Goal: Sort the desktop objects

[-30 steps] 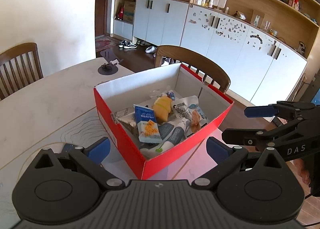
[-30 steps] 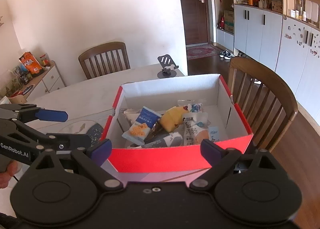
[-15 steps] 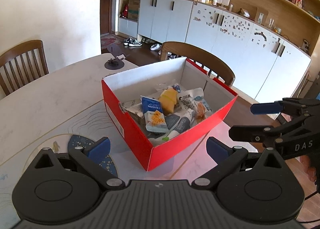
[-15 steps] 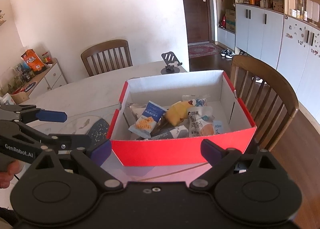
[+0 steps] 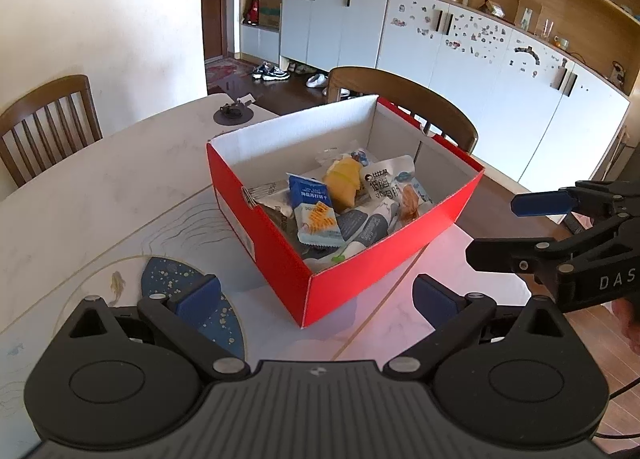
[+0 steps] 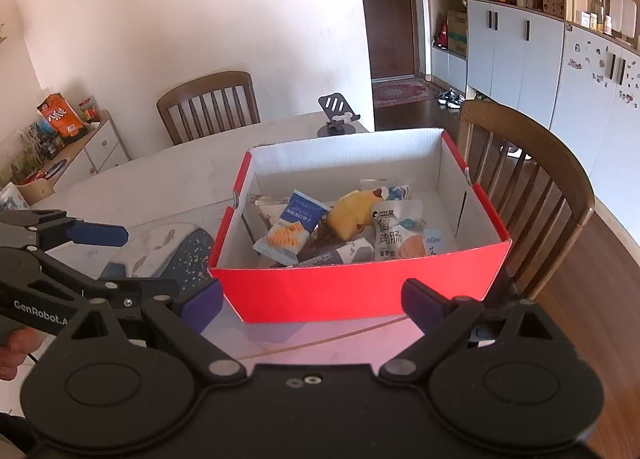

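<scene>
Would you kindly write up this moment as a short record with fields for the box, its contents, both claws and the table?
box: red box, open top, white inside, on the table
contents: blue cracker packet, yellow toy, white sausage packet, other wrappers underneath
left claw: open, empty, short of the box corner
right claw: open, empty, facing the box's long side
table: pale marble top, black phone stand at far edge
chairs: two wooden ones beside the table

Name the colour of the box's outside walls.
Red, white inside; the box shows best in the right wrist view.
</scene>
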`<state>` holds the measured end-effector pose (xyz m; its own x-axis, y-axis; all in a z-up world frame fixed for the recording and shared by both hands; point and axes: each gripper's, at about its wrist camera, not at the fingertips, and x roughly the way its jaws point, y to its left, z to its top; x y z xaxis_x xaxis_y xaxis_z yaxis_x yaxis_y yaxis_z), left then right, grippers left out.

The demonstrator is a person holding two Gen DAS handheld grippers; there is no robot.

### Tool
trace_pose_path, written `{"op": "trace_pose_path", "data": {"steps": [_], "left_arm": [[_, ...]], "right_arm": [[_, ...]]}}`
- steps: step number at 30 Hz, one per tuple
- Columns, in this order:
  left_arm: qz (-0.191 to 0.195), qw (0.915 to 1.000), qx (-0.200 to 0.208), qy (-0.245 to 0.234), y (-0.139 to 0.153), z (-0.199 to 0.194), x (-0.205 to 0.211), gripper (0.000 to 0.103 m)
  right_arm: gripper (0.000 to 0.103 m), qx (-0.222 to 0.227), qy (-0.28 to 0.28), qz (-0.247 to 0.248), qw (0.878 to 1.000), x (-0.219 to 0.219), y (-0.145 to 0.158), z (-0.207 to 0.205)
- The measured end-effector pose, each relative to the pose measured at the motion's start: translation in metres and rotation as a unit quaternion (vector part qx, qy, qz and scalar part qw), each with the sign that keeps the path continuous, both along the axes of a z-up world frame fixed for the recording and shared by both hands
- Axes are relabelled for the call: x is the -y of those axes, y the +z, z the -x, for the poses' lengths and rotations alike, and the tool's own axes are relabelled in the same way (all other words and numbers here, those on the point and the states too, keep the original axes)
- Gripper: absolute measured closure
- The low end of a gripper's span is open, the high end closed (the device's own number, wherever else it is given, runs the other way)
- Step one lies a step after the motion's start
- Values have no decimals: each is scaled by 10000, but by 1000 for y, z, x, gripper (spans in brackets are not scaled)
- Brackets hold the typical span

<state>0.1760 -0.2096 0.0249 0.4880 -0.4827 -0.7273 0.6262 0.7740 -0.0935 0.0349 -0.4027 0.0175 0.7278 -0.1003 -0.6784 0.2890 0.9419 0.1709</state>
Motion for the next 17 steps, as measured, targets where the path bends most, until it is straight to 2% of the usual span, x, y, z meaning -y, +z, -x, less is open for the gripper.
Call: {"op": "trace_pose_path", "data": {"steps": [17], "left_arm": [[27, 9999, -111, 52, -2, -1, -7, 0]], "right_arm": [[7, -47, -41, -4, 10000, -2, -3, -1]]}}
